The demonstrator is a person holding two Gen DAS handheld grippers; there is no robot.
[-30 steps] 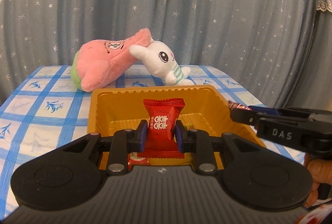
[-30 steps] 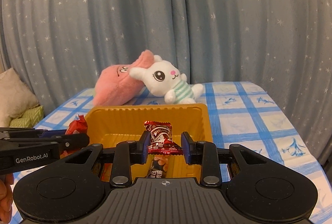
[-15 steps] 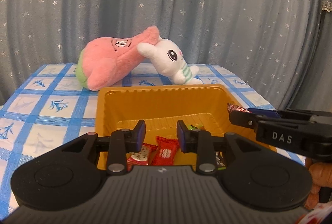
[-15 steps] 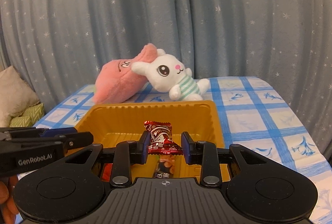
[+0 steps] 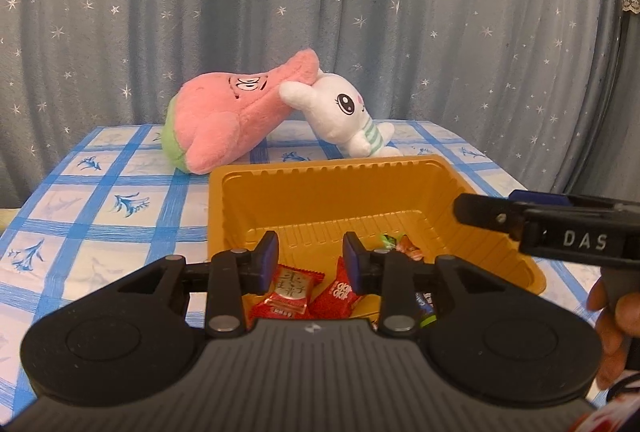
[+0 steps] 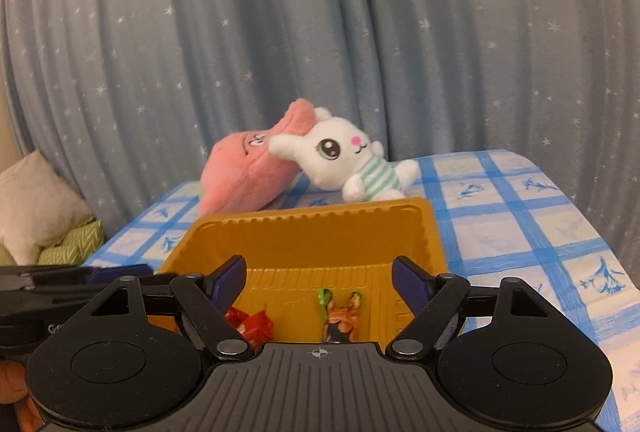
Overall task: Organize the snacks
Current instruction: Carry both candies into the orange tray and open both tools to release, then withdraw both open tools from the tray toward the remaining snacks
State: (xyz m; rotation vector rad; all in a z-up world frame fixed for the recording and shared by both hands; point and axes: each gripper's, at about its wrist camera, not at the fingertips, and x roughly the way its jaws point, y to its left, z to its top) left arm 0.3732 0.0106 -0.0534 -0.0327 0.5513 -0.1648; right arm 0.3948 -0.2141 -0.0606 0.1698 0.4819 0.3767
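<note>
Left hand-held gripper (image 5: 310, 258) hovering over the near edge of the orange plastic tray (image 5: 320, 168), its jaws opening with nothing between them; two red candy packets (image 5: 289, 291) lying on the tray floor just below the blue pads, a darker wrapper (image 5: 425, 306) beside them to the right. Right hand-held gripper (image 6: 320, 278) also opening, its jaws spreading wide and gripping nothing; an orange-and-green wrapped candy (image 6: 340, 316) lying on the tray floor beneath it, a red wrapper (image 6: 252, 324) to its left. Far half of the tray floor lying bare up to the ribbed back wall; pink plush (image 5: 232, 120) and white rabbit plush (image 5: 344, 116) resting just behind the tray's far rim; blue-checked counter (image 5: 100, 208) offering open room on both flanks, ending at the starred curtain (image 5: 360, 12).
</note>
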